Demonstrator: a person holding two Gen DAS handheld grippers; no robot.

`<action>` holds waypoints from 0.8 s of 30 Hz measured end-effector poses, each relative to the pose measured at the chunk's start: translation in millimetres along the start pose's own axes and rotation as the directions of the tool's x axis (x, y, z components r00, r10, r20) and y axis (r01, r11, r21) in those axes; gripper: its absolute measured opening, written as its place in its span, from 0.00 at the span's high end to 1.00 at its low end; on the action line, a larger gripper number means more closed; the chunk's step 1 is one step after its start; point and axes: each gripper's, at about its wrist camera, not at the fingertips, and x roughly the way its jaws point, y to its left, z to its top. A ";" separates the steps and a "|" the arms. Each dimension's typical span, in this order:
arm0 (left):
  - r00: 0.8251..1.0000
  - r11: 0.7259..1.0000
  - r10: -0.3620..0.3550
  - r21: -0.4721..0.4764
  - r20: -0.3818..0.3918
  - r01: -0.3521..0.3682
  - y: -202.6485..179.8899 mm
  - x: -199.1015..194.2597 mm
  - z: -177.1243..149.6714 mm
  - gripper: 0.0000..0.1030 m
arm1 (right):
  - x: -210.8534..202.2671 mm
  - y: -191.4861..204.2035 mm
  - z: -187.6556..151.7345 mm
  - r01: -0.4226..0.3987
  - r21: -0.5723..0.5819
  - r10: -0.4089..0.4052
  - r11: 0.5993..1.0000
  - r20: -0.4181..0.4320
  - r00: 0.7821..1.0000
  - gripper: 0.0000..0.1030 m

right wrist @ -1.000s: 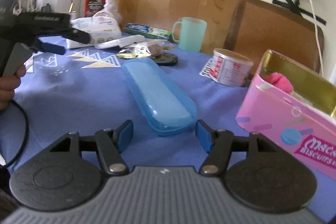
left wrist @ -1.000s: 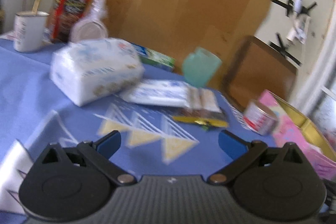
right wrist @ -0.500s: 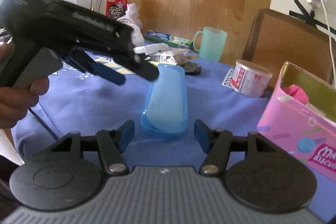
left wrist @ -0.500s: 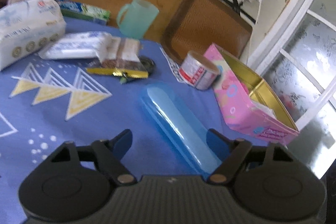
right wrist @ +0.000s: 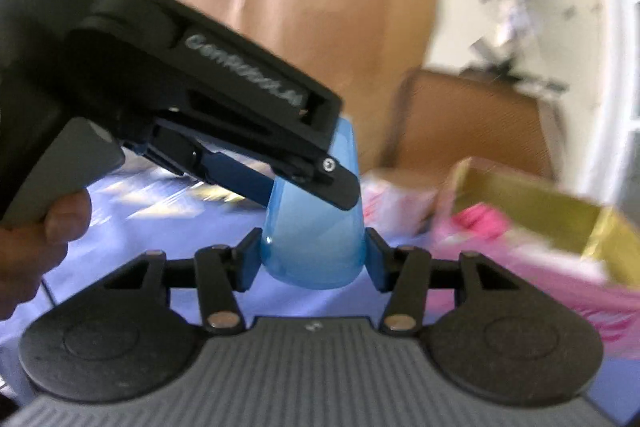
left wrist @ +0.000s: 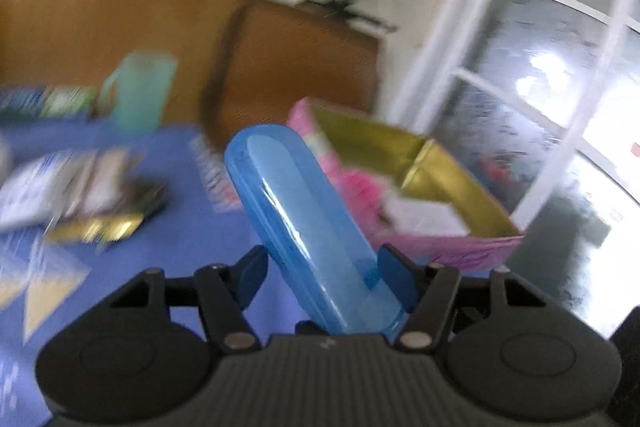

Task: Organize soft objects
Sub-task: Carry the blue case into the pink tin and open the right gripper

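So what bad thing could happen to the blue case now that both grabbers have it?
1. The blue case sits crooked in the left hand-held gripper, whose jaws have just been closing on one end, so it may slip.
2. The right hand-held gripper, also just closing, pinches the other end; pulling apart could pop it open.
3. The pink tin is close and could get bumped.

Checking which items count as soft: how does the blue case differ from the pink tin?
The blue case is long, rounded and translucent; the pink tin is boxy and opaque, gold inside. The case is closed; the tin stands open, with something pink inside. The case tilts up off the cloth; the tin sits flat. Both look rigid containers.
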 end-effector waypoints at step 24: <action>0.995 0.992 0.074 0.098 0.061 -0.080 -36.7 47.2 13.8 0.30 | 10.0 -102.9 -10.7 0.456 0.165 -0.465 0.875 0.024 0.885 0.45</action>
